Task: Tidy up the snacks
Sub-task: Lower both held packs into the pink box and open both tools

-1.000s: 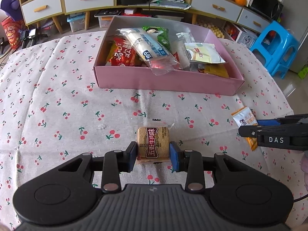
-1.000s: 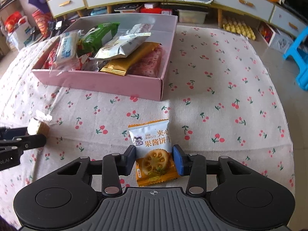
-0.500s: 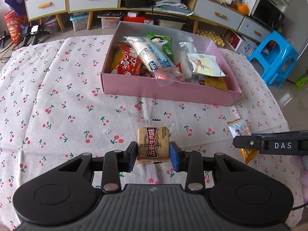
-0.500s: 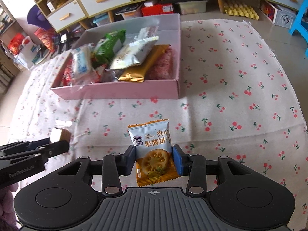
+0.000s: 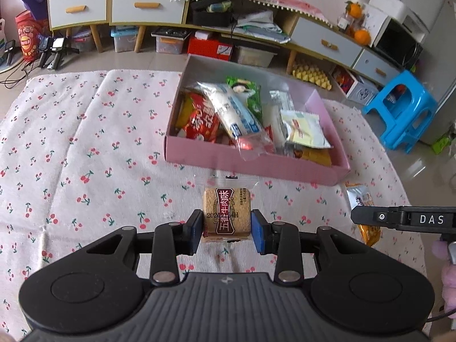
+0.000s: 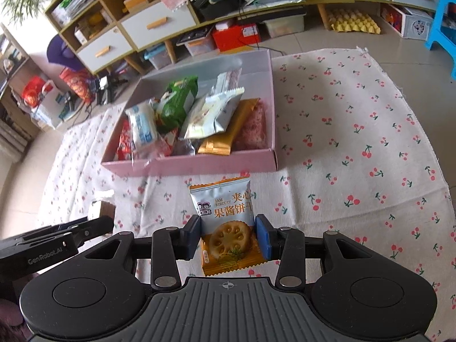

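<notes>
The counter [image 5: 85, 142], under a cherry-print cloth, carries the pink box [image 5: 256, 161], already heaped with snack packets, some riding above its near wall. Anything dropped on that heap may slide back out over the rim. The right gripper [image 6: 228, 235] has its fingers closed on the jam biscuit packet [image 6: 225, 213], held by its glossy sides short of the box; the slick film could slip. The left gripper [image 5: 228, 229] has its fingers clamped on the square beef-flavour biscuit [image 5: 227, 211], also short of the box; too much squeeze might crack it.
</notes>
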A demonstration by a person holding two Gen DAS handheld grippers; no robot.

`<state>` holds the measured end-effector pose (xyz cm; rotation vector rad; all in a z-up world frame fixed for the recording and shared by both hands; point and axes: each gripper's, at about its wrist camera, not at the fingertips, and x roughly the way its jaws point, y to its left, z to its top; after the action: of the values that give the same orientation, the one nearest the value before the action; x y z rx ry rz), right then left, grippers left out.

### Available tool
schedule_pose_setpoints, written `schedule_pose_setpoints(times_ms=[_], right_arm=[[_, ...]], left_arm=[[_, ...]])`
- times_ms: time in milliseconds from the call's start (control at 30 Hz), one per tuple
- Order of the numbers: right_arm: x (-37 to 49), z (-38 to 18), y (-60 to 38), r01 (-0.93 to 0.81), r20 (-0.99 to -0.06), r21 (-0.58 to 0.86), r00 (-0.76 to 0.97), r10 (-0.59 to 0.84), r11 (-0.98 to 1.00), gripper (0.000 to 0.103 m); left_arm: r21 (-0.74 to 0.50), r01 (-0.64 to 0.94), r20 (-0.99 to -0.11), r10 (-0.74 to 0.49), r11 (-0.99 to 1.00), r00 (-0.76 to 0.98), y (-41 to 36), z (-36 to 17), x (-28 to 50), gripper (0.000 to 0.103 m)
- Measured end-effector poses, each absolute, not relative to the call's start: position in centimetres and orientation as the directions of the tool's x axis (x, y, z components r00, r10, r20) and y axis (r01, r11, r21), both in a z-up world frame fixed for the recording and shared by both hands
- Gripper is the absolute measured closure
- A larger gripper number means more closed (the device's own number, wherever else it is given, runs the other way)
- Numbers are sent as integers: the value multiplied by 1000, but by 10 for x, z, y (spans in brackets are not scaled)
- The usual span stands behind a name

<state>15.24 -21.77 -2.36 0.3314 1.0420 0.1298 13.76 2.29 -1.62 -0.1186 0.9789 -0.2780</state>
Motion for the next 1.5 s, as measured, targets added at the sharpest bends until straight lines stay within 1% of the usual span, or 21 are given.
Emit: schedule_pose_setpoints(times_ms=[300,667,867,1067,1333,1500], right_arm=[[163,-9,-220,99,-784,389,558,272,916,63],[183,-14,-233,187,-748,458,610,263,869,63],[192,-21,-236,214,-729,486,634,259,847,63],[201,-23,-234,212,-691,531,668,275,820,62],[216,-26,-221,178,-630,590,711,311,787,62],[224,-35,-214,171,-620,597,718,315,784,61]], left_arm=[[-275,136,-772,-303,952,558,35,-4,153,70],[-383,60,-725,-340,922,599,42,-2,172,70],[-381,46,-712,-325,923,622,39,-9,182,70],[-325,22,-715,-261,946,648,38,-17,194,70],[-310,45,-709,-263,950,654,30,-25,202,70],[-311,55,-707,-270,949,653,29,-31,209,70]])
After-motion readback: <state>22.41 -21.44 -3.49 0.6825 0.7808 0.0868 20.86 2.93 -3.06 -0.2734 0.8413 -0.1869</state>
